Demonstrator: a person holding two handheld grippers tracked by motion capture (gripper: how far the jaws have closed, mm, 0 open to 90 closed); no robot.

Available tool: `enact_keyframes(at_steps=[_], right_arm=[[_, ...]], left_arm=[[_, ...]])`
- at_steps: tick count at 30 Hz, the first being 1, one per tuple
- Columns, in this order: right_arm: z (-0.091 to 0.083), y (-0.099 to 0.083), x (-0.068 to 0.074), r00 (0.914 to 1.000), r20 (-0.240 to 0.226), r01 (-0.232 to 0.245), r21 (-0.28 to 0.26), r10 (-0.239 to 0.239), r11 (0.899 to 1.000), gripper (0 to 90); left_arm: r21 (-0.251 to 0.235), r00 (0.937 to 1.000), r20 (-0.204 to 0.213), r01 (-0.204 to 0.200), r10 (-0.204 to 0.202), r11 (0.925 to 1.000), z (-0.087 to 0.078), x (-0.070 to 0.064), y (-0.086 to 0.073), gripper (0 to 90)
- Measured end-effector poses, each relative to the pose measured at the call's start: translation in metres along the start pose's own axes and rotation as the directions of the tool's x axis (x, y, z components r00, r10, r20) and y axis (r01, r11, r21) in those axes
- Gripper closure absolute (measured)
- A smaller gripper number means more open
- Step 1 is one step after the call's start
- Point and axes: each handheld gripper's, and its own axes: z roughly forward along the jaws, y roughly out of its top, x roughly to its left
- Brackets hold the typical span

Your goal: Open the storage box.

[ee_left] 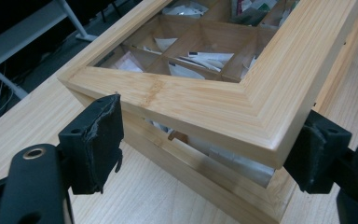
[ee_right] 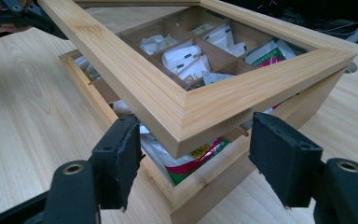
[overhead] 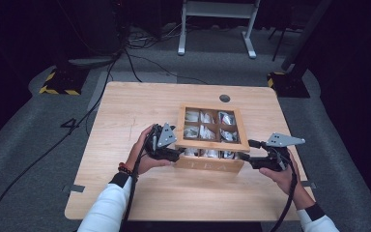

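We have the tea box (overhead: pixel 211 164) at the desk's (overhead: pixel 125 111) near middle, its lid (overhead: pixel 212 145) ajar; each front lid corner sits between wide, untouching jaws of the left gripper (overhead: pixel 176 154) and right gripper (overhead: pixel 244 156).

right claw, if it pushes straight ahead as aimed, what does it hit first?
Most likely the near corner of the raised lid of the tea box, which sits between the right claw's open jaws. Depth is hard to judge; the tea packets lie just below it.
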Motion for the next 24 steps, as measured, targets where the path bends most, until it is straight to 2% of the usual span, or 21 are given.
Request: enact_keyframes(at_steps=[3,5,12,13,20,21,24], right_arm=[[-0.004,-0.001,-0.002,1.0,0.004,-0.008,-0.006,0.008,1.0,34.4],[-0.007,-0.002,-0.004,0.9998,0.006,-0.019,-0.011,0.02,1.0,34.4],[-0.017,-0.016,-0.016,0.9989,0.035,-0.032,0.006,0.032,0.999,34.0],[-0.018,-0.022,-0.019,0.9982,0.05,-0.035,0.022,0.034,0.999,33.9],[-0.021,-0.034,-0.028,0.9966,0.065,-0.055,0.049,0.052,0.997,33.3],[-0.019,-0.039,-0.029,0.9957,0.083,-0.047,0.078,0.041,0.996,33.0],[-0.017,-0.044,-0.03,0.995,0.098,-0.028,0.112,0.017,0.993,32.7]], left_arm=[[0.001,0.9999,0.01,-0.002,0.002,1.0,0.0,0.001,0.003,21.1],[-0.011,0.9999,-0.002,-0.014,0.014,0.9998,0.0,0.0,0.005,21.4],[-0.051,0.9998,-0.013,-0.012,0.011,0.9986,-0.006,0.005,0.013,25.9],[-0.075,0.9999,-0.012,-0.004,0.004,0.9972,-0.008,0.007,0.016,28.3],[-0.095,1.0,-0.01,-0.001,0.0,0.9955,-0.01,0.012,0.024,33.8],[-0.11,0.9999,-0.01,0.008,-0.009,0.9939,-0.01,0.013,0.026,34.5],[-0.12,0.9999,-0.01,0.007,-0.008,0.9927,-0.011,0.015,0.028,36.4]])
